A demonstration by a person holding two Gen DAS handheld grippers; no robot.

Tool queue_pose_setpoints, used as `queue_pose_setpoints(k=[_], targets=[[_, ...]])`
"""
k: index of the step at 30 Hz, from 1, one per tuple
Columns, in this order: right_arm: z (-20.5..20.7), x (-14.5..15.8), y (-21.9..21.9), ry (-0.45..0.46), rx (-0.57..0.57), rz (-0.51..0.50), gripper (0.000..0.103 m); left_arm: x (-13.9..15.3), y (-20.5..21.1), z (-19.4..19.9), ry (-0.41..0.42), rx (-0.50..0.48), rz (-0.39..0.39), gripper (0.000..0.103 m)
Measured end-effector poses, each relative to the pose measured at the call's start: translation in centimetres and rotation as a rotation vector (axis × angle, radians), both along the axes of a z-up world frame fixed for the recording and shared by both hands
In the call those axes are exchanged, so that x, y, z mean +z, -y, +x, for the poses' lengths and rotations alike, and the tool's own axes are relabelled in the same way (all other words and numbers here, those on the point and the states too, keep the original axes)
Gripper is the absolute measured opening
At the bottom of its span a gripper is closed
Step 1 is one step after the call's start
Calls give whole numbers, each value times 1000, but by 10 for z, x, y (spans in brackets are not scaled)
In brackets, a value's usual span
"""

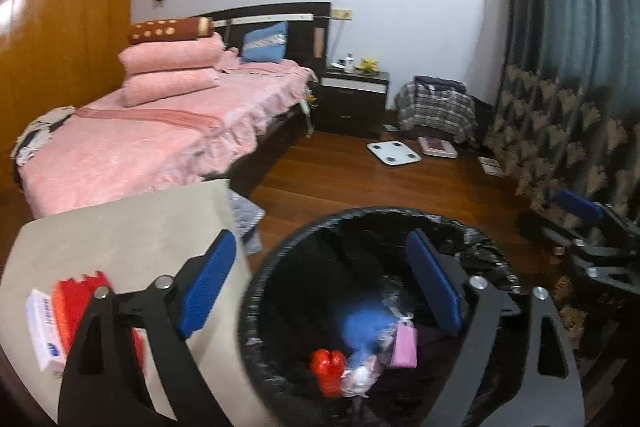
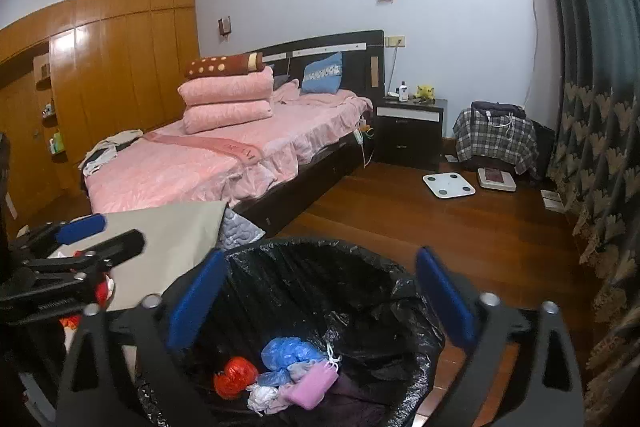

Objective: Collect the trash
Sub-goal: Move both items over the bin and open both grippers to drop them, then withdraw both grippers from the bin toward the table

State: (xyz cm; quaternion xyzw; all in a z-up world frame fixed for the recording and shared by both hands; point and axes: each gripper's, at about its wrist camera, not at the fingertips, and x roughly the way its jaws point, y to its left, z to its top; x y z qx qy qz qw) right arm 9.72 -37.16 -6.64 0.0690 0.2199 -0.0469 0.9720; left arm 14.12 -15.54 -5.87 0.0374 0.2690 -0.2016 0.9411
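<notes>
A trash bin with a black liner [image 1: 256,291] [image 2: 360,267] stands on the floor below both grippers. Inside lie a red wrapper [image 1: 327,371] [image 2: 235,382], a blue bag [image 1: 366,327] [image 2: 290,351], a pink item [image 1: 404,345] [image 2: 314,389] and white scraps. My left gripper [image 1: 320,287] is open and empty, straddling the bin's left rim. My right gripper [image 2: 320,303] is open and empty over the bin. On the beige table [image 1: 132,239] [image 2: 172,231] lie a red packet [image 1: 78,299] and a white box [image 1: 44,331].
A bed with pink covers [image 2: 224,155] stands behind the table. A dark nightstand [image 2: 408,131], a covered stool [image 2: 496,139], two floor scales [image 2: 448,185] and a curtain [image 2: 592,147] ring the wooden floor [image 2: 440,227]. The left gripper shows at the right wrist view's left [image 2: 80,243].
</notes>
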Motion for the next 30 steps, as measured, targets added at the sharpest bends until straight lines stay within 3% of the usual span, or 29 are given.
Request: queue_pose_setpoints(k=[6, 15, 30], targets=[[1, 11, -14, 25, 44, 18, 97, 19, -35, -5, 35, 76, 8, 92], [12, 22, -69, 45, 147, 49, 97, 37, -92, -24, 74, 180, 12, 94], [43, 13, -168, 5, 304, 37, 97, 31, -195, -36, 76, 379, 23, 94]])
